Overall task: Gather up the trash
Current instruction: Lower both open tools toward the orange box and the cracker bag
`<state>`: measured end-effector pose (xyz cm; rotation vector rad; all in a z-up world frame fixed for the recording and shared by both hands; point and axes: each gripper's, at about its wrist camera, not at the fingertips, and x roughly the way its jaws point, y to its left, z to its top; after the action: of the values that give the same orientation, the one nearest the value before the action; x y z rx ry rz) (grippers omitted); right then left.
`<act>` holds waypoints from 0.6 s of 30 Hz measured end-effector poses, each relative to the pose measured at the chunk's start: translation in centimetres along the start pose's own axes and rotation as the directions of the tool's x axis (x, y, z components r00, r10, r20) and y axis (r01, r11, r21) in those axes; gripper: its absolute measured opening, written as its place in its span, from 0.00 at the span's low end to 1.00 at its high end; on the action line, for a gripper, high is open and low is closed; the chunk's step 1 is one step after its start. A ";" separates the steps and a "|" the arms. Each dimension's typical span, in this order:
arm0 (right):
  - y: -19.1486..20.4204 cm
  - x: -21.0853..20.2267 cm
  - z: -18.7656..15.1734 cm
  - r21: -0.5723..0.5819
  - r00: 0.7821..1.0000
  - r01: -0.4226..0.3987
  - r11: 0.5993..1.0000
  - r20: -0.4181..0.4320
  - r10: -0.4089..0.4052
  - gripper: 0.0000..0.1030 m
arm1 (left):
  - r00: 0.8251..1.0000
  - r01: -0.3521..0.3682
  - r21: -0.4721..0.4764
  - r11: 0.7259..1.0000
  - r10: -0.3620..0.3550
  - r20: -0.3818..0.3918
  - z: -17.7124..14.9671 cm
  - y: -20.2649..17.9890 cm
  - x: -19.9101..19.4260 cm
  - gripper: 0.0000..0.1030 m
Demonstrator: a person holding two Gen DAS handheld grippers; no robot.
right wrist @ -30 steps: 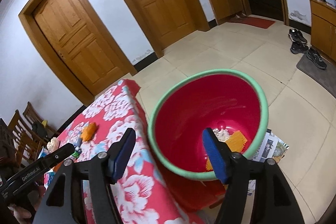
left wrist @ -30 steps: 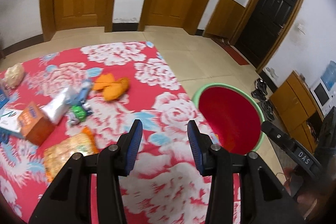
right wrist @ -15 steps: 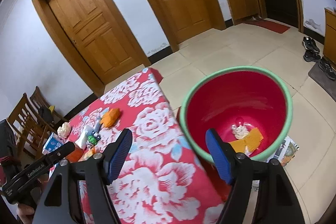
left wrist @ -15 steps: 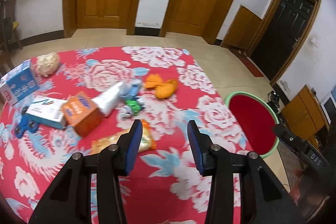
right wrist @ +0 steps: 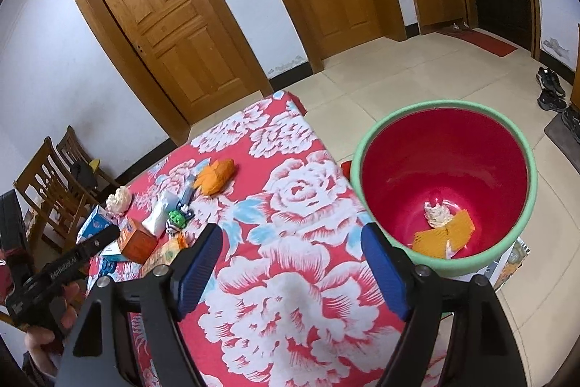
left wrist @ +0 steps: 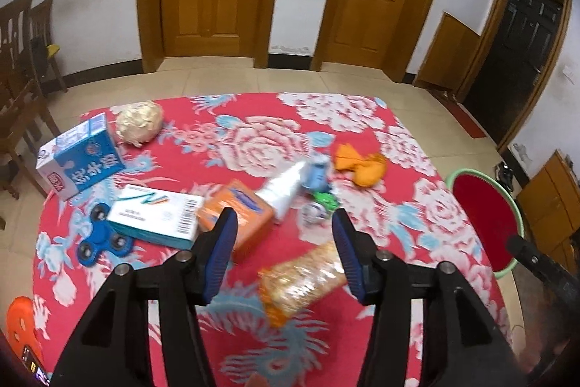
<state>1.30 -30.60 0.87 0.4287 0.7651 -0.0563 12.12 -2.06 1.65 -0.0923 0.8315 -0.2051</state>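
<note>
You work over a table (left wrist: 362, 118) draped in red floral cloth, on a tiled floor (right wrist: 391, 75) facing two wooden doors. Litter lies on the cloth: a snack bag (left wrist: 304, 281), an orange box (left wrist: 243, 213), a white tube (left wrist: 286, 184), an orange wrapper (left wrist: 362, 164). Beside the table's edge stands the red bucket (right wrist: 446, 258) with a green rim, holding a crumpled paper wad (right wrist: 438, 214) and orange scraps (right wrist: 444, 234). Your left gripper (left wrist: 284, 254) and right gripper (right wrist: 290, 272) have just been opening; their fingers stand apart, gripping nothing.

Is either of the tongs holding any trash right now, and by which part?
Nothing is held. The left tongs and right tongs both stand open and empty above the red floral tablecloth.
</note>
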 end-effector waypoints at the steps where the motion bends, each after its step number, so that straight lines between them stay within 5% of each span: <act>1: 0.2 0.2 -0.1 -0.003 1.000 0.002 1.000 -0.005 -0.002 0.79 | 1.000 -0.008 -0.004 1.000 0.008 -0.002 0.1 0.4 0.3 0.55; 10: 1.2 1.3 -0.4 -0.016 0.999 0.009 1.000 -0.038 -0.010 0.80 | 0.993 -0.119 0.027 0.993 0.119 -0.004 0.0 1.9 3.3 0.65; 18: 1.4 2.0 -0.4 -0.013 0.998 0.012 1.000 -0.063 -0.013 0.81 | 0.994 -0.103 0.021 0.994 0.104 -0.030 -0.4 2.3 5.3 0.65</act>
<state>2.76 -28.99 -0.28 0.4153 0.8299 -0.0501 15.63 -0.95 -2.81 -0.0279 0.8631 -0.1174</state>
